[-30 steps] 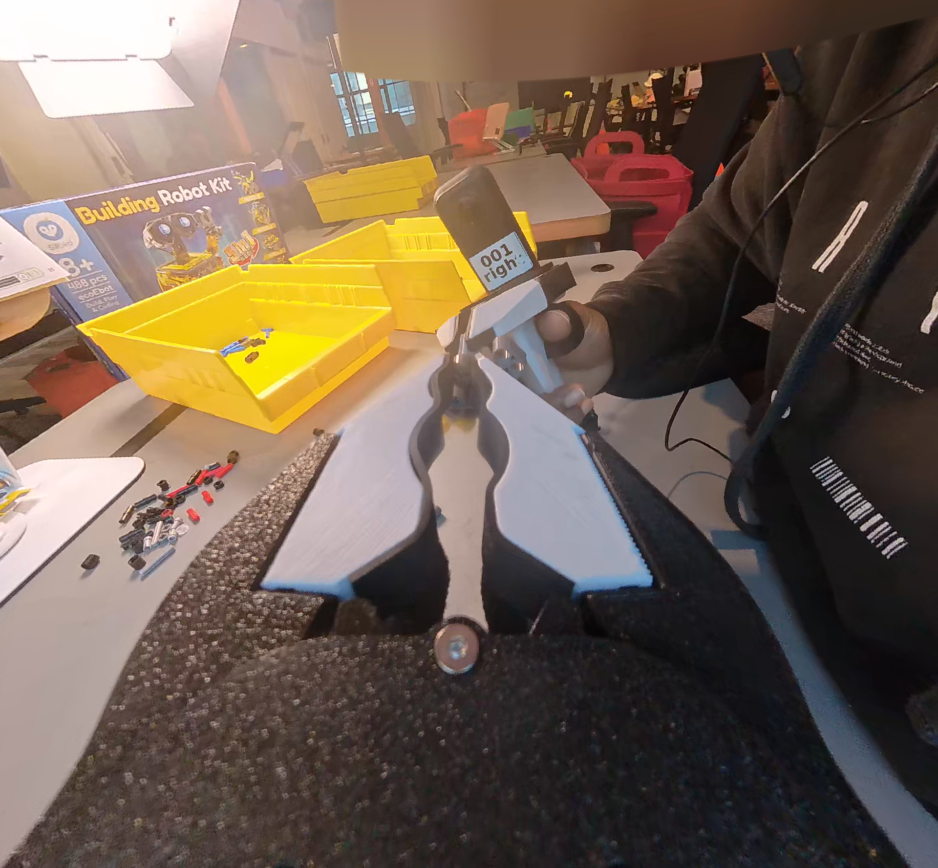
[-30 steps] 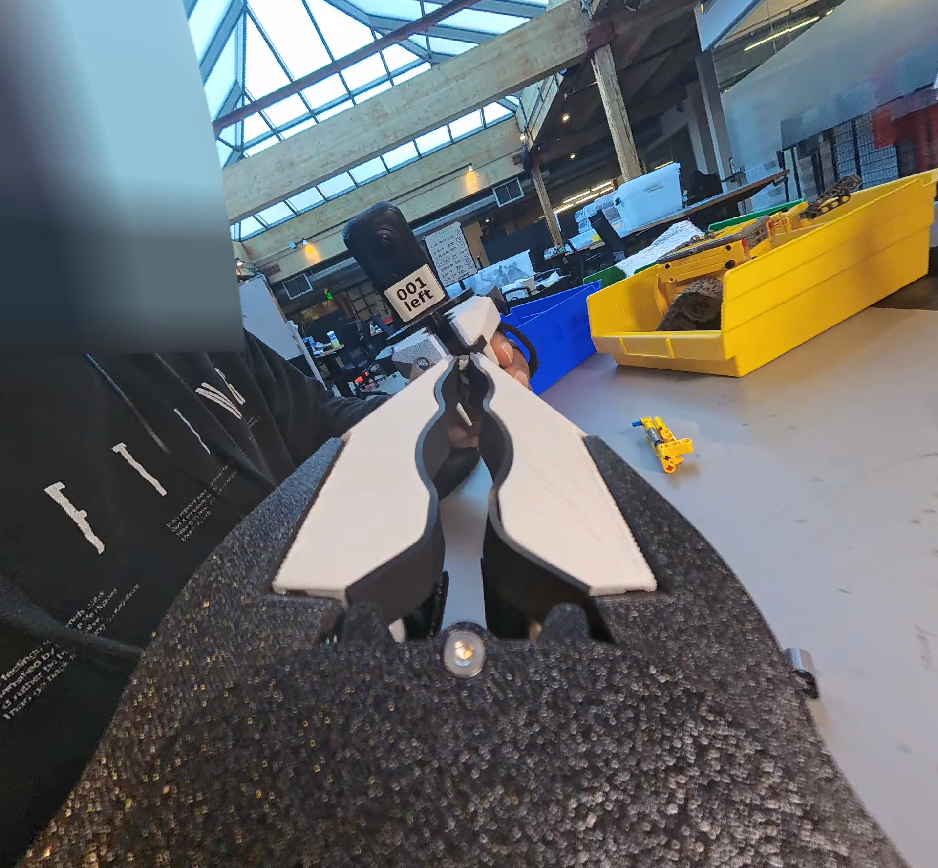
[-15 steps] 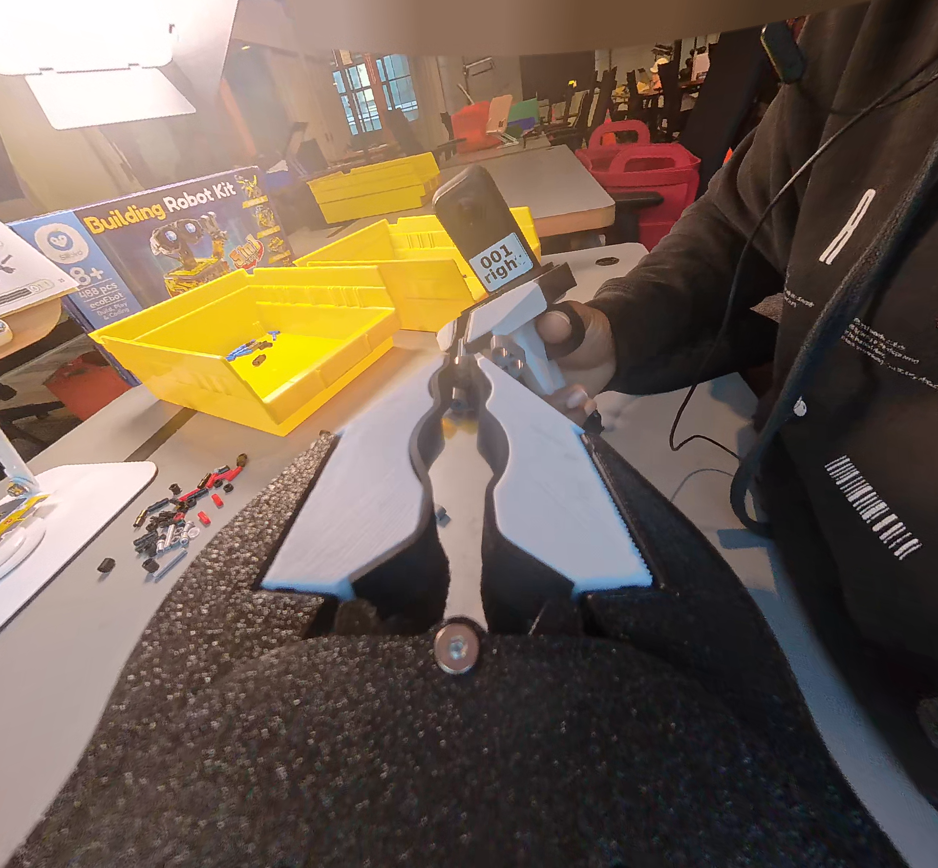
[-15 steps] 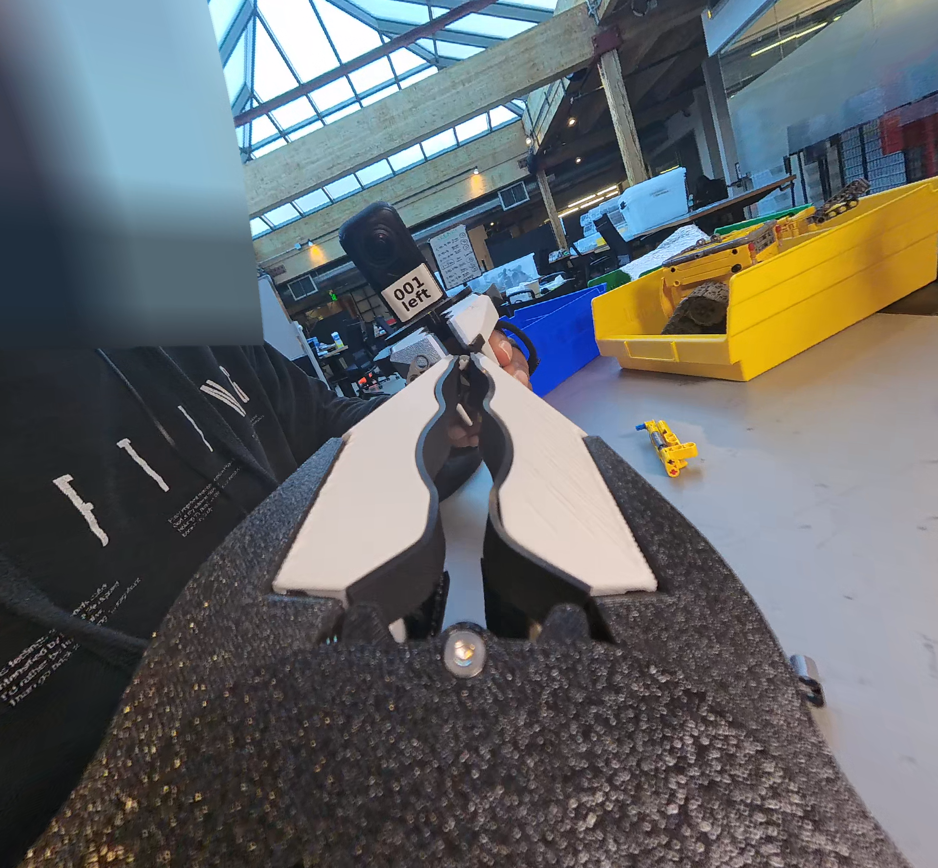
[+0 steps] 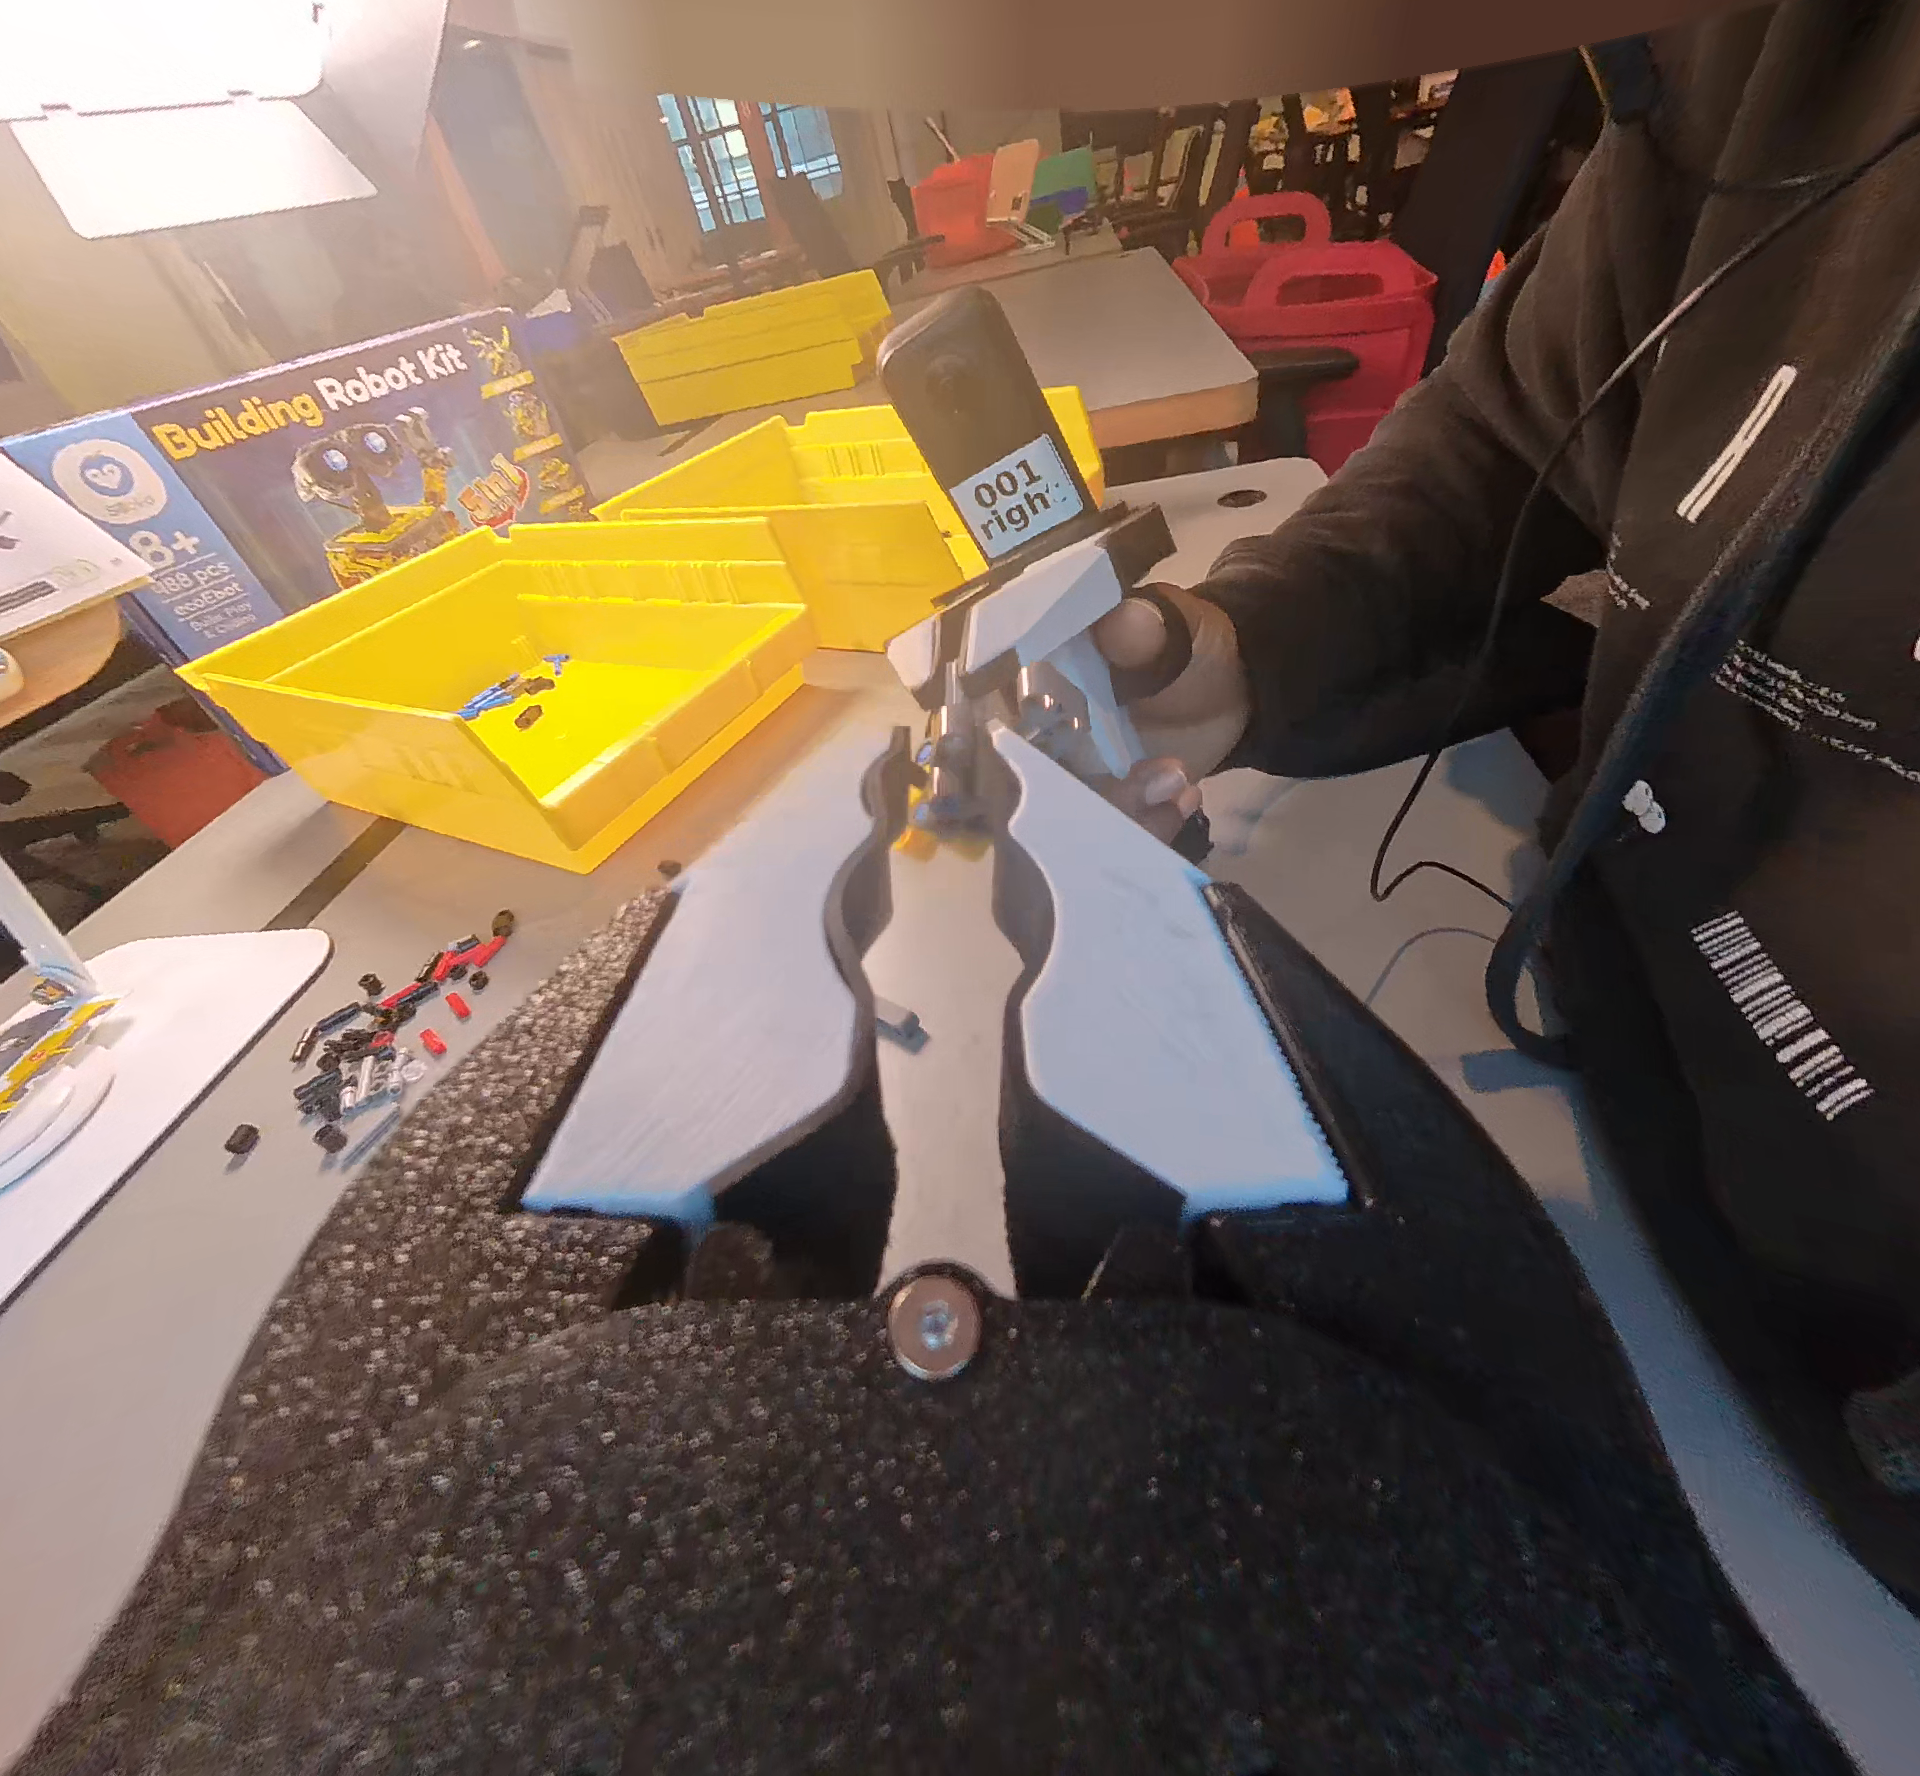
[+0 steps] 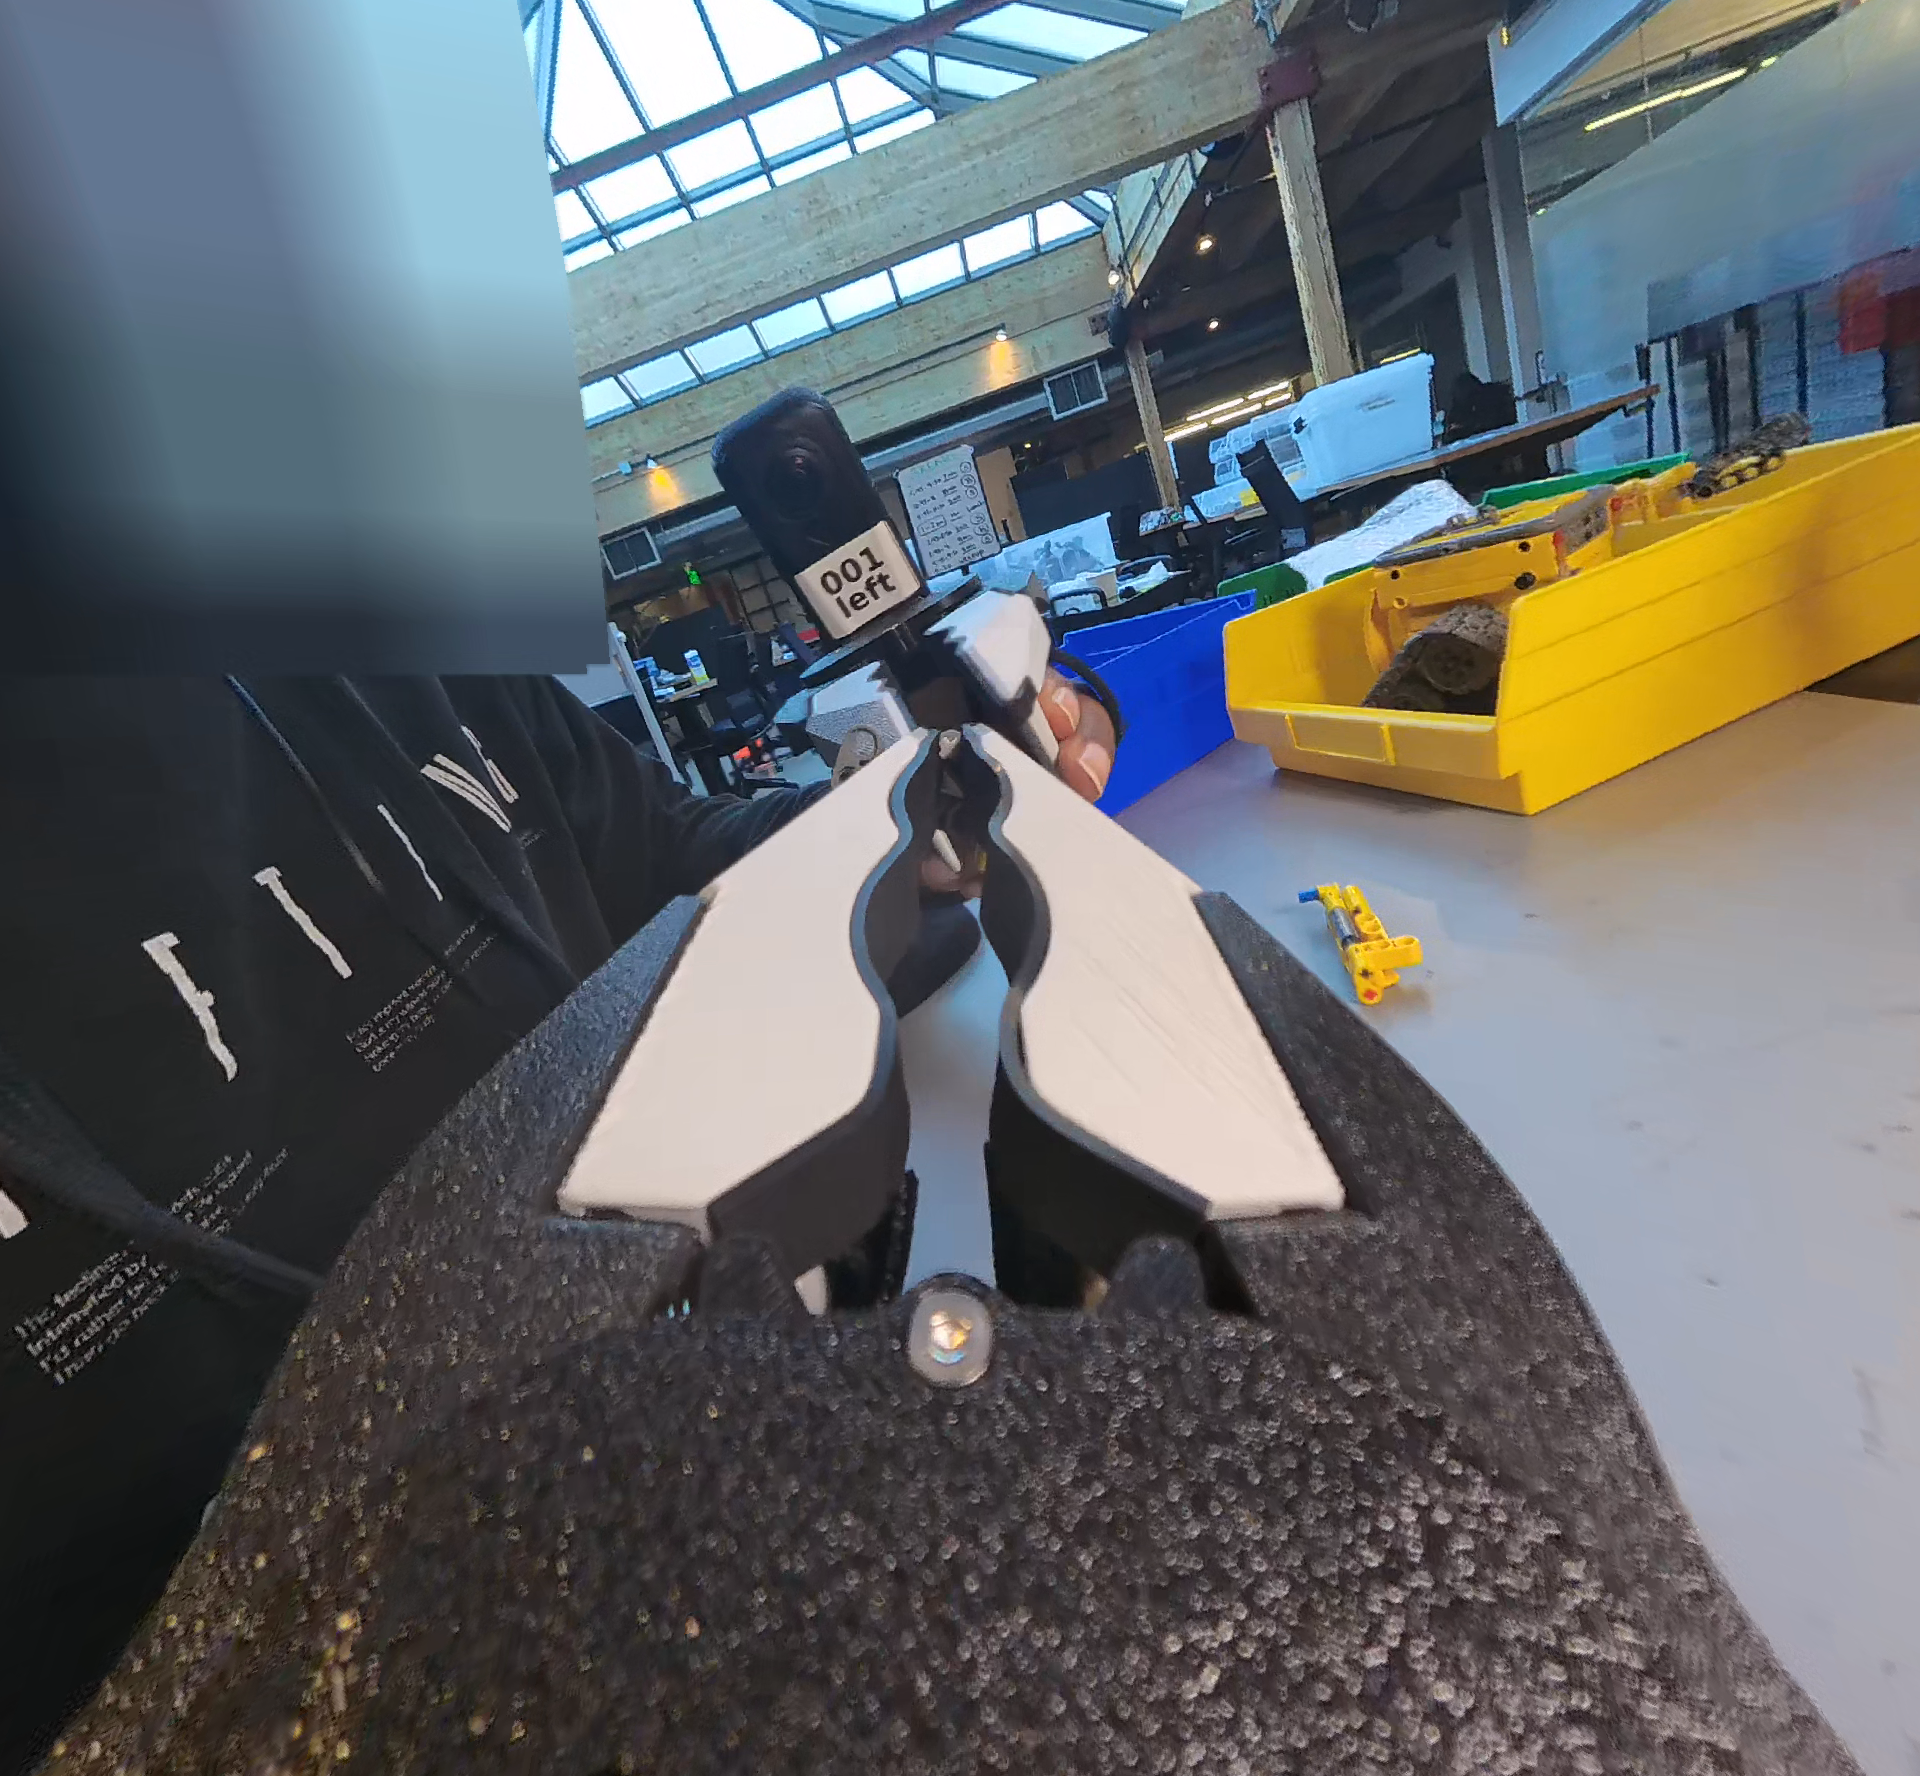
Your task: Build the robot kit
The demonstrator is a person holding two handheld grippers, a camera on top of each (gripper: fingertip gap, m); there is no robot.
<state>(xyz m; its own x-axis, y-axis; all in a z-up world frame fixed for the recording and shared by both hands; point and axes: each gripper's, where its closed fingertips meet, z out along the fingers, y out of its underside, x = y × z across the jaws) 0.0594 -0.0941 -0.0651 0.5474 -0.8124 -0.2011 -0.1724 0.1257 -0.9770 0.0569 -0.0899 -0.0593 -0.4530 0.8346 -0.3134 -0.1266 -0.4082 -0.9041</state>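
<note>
Left wrist view: left hand-held gripper (image 5: 948, 770), frame centre, jaws slightly parted around a small yellow-and-blue assembly (image 5: 940, 817) above the desk (image 5: 208, 1311). Loose small parts (image 5: 390, 1025) lie lower left; yellow bin (image 5: 499, 718) beyond.

Right wrist view: right hand-held gripper (image 6: 951, 750), frame centre, tips nearly together; whether pinching cannot be told. Yellow piece (image 6: 1361, 942) lies right.

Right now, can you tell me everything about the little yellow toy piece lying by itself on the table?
The little yellow piece looks like a few plastic building-kit parts clipped together: yellow beams with round holes, a grey rod through the middle, a blue bit at the far end and a red bit at the near end. It lies flat and slanted on the grey table, alone. Neither gripper touches it. The yellow bin sits farther back.
</note>
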